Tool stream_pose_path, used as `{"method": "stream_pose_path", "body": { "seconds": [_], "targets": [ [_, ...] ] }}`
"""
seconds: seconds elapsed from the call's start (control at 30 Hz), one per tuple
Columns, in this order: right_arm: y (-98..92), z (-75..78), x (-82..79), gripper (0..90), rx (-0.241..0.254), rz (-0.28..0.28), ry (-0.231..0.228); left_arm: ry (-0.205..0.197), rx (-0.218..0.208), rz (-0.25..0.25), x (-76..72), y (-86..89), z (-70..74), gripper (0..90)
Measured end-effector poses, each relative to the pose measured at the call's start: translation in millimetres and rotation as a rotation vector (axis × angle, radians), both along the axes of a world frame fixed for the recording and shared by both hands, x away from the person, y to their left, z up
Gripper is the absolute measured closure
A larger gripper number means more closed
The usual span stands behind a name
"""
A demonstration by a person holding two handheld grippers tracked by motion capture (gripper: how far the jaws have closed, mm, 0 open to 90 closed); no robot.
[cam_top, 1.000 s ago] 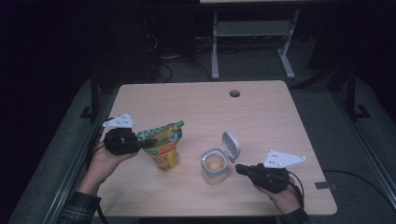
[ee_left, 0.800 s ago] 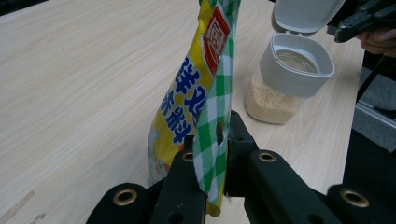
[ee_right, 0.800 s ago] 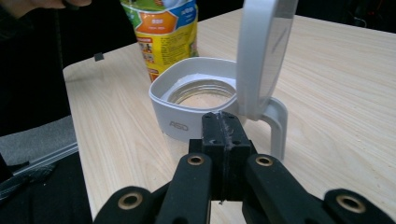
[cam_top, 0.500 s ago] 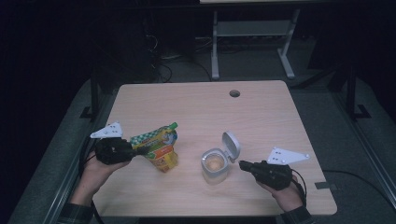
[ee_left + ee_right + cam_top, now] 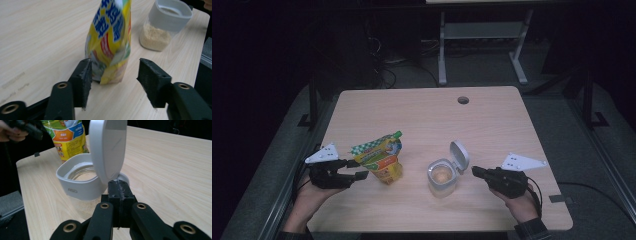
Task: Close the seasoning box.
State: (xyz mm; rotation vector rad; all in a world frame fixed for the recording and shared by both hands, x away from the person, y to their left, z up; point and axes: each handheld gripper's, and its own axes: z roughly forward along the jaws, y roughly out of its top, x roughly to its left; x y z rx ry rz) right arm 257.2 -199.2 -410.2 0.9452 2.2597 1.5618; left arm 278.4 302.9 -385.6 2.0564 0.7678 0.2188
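Now one pouch [image 5: 110,42] stands between the left tool's [image 5: 113,72] just-opened jaws; one jar [image 5: 442,176]; right tool [image 5: 119,187] pressed together.

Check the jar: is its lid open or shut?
Open. The jar's white flip lid stands raised behind the mouth, and granules show inside.

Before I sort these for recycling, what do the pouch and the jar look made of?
The pouch looks like glossy printed plastic film: it creases and shines. The jar seems clear glass or hard plastic, its grains showing through; its collar and flip lid look like matte white plastic.
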Motion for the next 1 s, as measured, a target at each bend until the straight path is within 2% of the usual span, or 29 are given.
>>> {"method": "stream_pose_path", "body": {
  "seconds": [0.2, 0.37, 0.53, 0.83, 1.0],
  "targets": [
    [-2.0, 1.4, 4.7, 89.8, 0.003, -0.02, 0.0, -0.01, 0.043, 0.008, -9.1, -0.1, -14.1, 32.8],
    [-2.4, 3.6, 10.2, 89.8, 0.004, -0.032, -0.007, -0.006, 0.085, 0.011, -14.6, -4.0, -28.5, 24.3],
    [-1.6, 7.3, 14.8, 89.7, 0.007, -0.035, -0.01, 0.01, 0.106, 0.006, -18.8, -8.6, -39.3, 18.5],
    [1.9, 10.2, 23.1, 89.8, 0.01, -0.04, -0.003, 0.005, 0.091, 0.024, -23.8, -8.1, -43.0, 17.9],
    [7.0, 13.6, 23.0, 89.8, 0.014, -0.027, -0.017, 0.005, 0.076, 0.031, -22.8, -6.7, -44.7, 17.8]
  ]
}}
